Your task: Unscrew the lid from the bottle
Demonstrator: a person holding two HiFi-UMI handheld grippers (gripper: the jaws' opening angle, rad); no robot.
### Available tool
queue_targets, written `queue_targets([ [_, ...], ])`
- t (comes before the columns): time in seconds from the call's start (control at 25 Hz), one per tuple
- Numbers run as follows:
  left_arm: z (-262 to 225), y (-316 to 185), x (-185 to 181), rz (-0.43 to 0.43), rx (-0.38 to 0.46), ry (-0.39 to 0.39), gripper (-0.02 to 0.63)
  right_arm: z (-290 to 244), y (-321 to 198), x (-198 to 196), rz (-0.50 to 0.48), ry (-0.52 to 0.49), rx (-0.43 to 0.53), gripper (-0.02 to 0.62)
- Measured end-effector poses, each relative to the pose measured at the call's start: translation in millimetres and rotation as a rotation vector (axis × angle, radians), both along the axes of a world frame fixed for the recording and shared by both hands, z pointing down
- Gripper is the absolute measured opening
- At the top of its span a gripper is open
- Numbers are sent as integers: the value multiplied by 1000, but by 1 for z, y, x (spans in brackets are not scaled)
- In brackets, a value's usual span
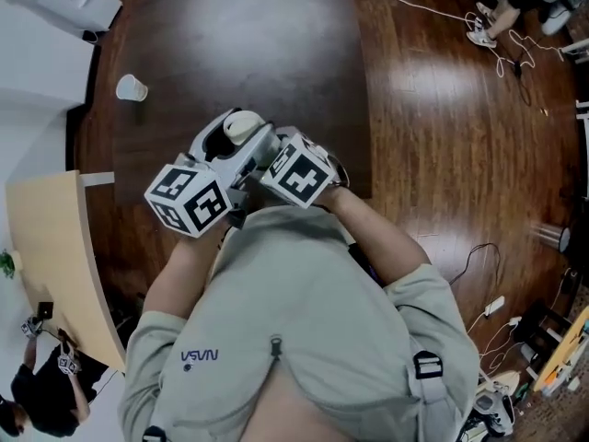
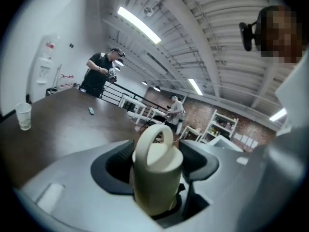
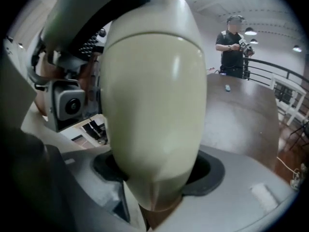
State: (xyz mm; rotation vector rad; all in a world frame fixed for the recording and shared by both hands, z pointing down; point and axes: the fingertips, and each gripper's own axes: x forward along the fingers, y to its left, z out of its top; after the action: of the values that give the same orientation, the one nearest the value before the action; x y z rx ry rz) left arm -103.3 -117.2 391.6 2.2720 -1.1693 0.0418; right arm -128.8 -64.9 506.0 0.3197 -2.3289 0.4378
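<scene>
Dark wooden table (image 1: 276,44) below | left gripper (image 2: 158,153) clamps looped lid (image 2: 155,173) | right gripper (image 3: 152,170) pinches bottle (image 3: 154,95): likely light, rigid, slick; hold mid-body.

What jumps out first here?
A cream bottle is held in mid-air in front of the person's chest. It is clamped between the left gripper and the right gripper, and its looped lid appears to be on. Below lies a big dark wooden table, with a paper cup near its left edge.
</scene>
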Motion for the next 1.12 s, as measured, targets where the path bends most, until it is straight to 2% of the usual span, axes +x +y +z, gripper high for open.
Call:
queue_targets([
  [0.12, 4, 0, -3, -58, 11, -32, 302, 5, -7, -2, 59, 33, 52, 301],
  [0.2, 2, 2, -1, -44, 27, -36, 303, 4, -4, -3, 65, 10, 38, 301],
  [0.28, -3, 4, 1, 3, 45, -14, 304, -1, 1, -5, 28, -37, 11, 301],
  [0.44, -18, 17, 6, 190, 77, 99, 307, -17, 31, -9, -192, -178, -122, 302],
  [0.6, -38, 47, 21, 475, 98, 256, 307, -47, 78, -2, -480, -331, -262, 301],
  [0.68, -46, 59, 26, 590, 116, 305, 307, -56, 95, 3, -598, -360, -298, 302],
  [0.76, -52, 67, 29, 657, 135, 327, 307, -62, 105, 7, -676, -366, -319, 302],
  [0.88, -58, 69, 28, 688, 153, 341, 305, -67, 108, 8, -717, -382, -331, 302],
  [0.96, -59, 65, 27, 673, 164, 327, 304, -68, 102, 5, -695, -386, -310, 302],
  [1.04, -57, 57, 24, 621, 178, 287, 304, -63, 89, -1, -623, -368, -256, 302],
  [1.12, -53, 47, 20, 534, 193, 233, 304, -55, 72, -7, -514, -337, -188, 302],
])
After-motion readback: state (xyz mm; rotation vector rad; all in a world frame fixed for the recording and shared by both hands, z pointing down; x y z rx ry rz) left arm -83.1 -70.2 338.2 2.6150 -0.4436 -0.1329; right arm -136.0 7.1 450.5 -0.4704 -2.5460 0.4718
